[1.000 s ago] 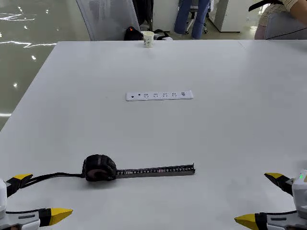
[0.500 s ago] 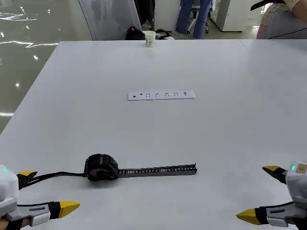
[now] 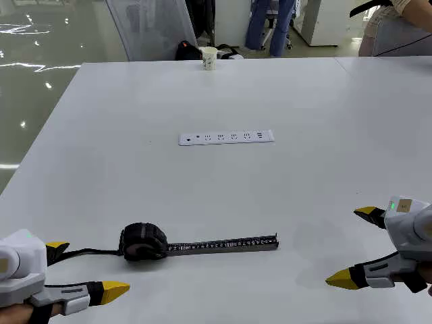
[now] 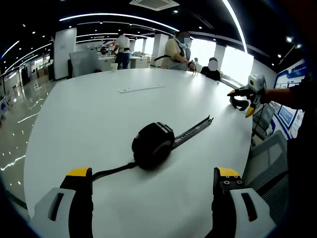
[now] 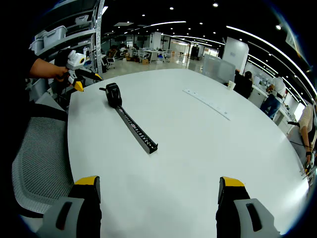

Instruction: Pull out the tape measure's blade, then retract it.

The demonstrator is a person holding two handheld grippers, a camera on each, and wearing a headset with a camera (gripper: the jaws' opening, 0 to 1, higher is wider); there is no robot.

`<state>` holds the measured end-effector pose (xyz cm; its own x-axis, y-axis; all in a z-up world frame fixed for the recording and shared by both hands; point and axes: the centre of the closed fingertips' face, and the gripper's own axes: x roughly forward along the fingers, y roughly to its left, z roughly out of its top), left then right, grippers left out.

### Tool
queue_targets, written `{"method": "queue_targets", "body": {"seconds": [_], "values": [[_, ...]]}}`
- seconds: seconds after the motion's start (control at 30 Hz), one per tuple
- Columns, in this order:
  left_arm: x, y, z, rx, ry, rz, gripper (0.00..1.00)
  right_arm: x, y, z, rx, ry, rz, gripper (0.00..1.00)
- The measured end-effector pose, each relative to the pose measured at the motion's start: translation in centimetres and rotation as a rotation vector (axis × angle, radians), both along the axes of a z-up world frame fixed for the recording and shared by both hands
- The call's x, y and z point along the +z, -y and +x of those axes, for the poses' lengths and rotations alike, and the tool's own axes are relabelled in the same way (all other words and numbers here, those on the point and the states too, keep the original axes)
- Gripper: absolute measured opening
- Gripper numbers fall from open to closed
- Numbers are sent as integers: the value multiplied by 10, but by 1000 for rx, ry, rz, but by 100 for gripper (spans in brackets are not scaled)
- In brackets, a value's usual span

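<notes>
The tape measure (image 3: 143, 241) is seen lying unmoved on the desk (image 3: 304, 175), its blade (image 3: 223, 244) already part-drawn. The left tool (image 3: 88, 268) and right tool (image 3: 351, 246), both spread wide and empty, are brought nearer than a second ago. A grasp is judged imminent.

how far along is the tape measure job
Done: the blade already lies pulled out of the case on the table. In hand: nothing. The left gripper and right gripper are both open and touch neither part. Left: retracting the blade.
</notes>
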<state>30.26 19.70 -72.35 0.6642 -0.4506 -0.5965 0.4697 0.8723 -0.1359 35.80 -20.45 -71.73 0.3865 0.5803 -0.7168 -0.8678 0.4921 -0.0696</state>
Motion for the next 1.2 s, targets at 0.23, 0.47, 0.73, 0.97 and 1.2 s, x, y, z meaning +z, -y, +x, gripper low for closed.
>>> {"method": "queue_targets", "body": {"seconds": [0.23, 0.47, 0.73, 0.97, 1.2], "values": [[1, 10, 1, 13, 13, -15, 99, -2, -9, -2, 64, -22, -35, 99], [-3, 17, 4, 7, 41, 24, 99, -1, -18, 3, 112, -36, -51, 99], [-12, 31, 11, -8, 45, 56, 99, -8, -30, 4, 178, -60, -75, 99], [-11, 44, 21, 19, 51, 27, 99, -17, -42, 4, 269, -73, -92, 99], [-11, 51, 32, 48, 49, -2, 99, -18, -53, 13, 296, -81, -96, 99]]}}
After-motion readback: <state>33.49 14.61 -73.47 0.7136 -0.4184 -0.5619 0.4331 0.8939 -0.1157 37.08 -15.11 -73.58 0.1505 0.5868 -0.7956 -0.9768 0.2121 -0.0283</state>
